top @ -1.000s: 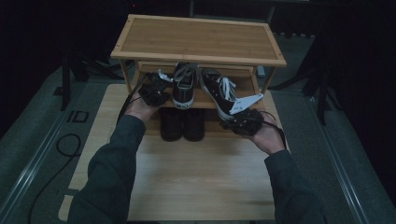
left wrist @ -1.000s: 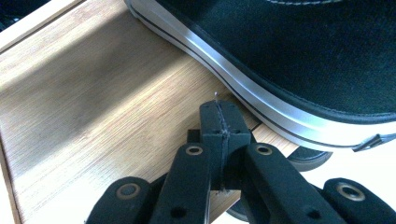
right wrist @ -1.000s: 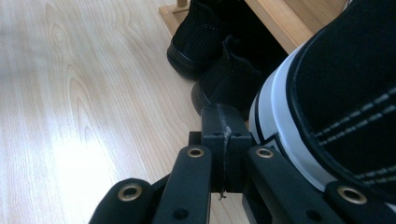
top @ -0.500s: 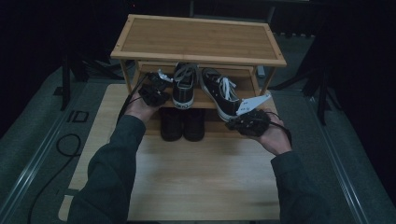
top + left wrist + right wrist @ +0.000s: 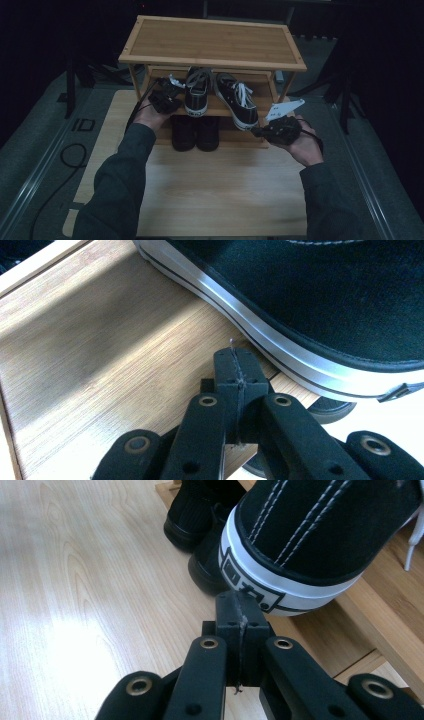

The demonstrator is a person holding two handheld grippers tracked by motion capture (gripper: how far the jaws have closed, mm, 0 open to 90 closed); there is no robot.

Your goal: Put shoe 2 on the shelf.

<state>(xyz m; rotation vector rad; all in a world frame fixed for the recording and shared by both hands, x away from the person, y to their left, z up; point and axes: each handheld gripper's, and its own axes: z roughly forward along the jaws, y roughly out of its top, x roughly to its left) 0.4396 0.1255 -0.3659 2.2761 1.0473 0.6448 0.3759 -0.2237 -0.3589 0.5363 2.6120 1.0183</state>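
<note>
Take the wooden shoe rack (image 5: pixel 212 42) as your landmark. Both black-and-white sneakers sit on its middle shelf, and the pair of black shoes (image 5: pixel 195 132) stands below them on the lowest level, toward the rack's left half.

The relation that matters is between your right gripper (image 5: pixel 260 131) and the right sneaker (image 5: pixel 239 100). That shoe lies slanted across the middle shelf, its long axis running from the toe, deep under the rack's top board, out to the heel, which overhangs the shelf's front edge. Your right gripper sits just off that heel, in front of the rack and slightly to the right, and its tips point back at it. In the right gripper view the heel (image 5: pixel 280 575) fills the space directly ahead of the tips and a little above them (whether they touch the white rubber band, I cannot tell). The jaws are pressed together with nothing between them, so any next move on this shoe looks like a nudge at the heel, not a pinch.

Your left gripper (image 5: pixel 167 97) is at the left end of the same shelf, just beside the left sneaker (image 5: pixel 198 90), which lies nearly straight, front to back. Its jaws are also pressed together and empty, the tips over bare shelf wood with the sneaker's white sole (image 5: pixel 280 347) close on one side.
</note>
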